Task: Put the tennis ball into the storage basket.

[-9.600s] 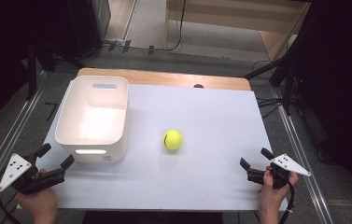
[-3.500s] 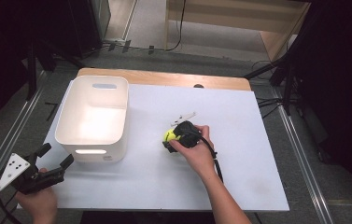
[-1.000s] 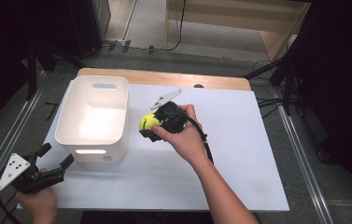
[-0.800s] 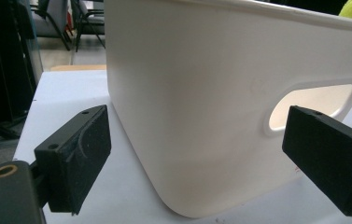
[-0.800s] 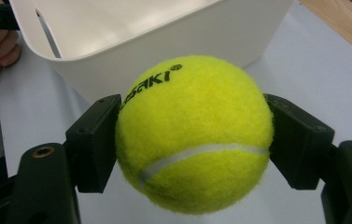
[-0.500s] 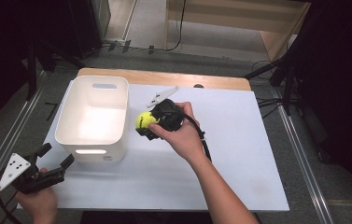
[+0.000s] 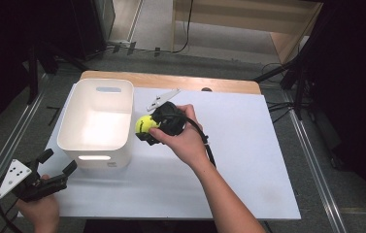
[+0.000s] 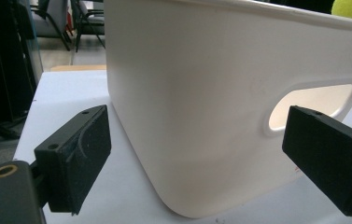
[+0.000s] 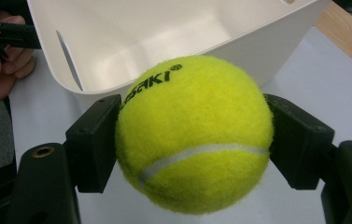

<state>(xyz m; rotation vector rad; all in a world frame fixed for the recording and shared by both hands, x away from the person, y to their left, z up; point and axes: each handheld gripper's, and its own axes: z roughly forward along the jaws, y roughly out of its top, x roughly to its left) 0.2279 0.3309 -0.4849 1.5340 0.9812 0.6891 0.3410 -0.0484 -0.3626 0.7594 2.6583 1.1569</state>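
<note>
White tabletop (image 7: 248,160) on wood-edged bench, grey floor around; right gripper (image 7: 152,130) clamps tennis ball (image 7: 145,124) beside white bin (image 7: 95,121); left gripper (image 7: 49,172) open, idle at the table's near corner.

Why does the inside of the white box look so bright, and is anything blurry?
High view: the white box glares under overhead light, its floor washed out, surroundings dark. Left gripper view: the near fingers look soft. Right gripper view: the tennis ball is sharp, its lettering readable.
</note>
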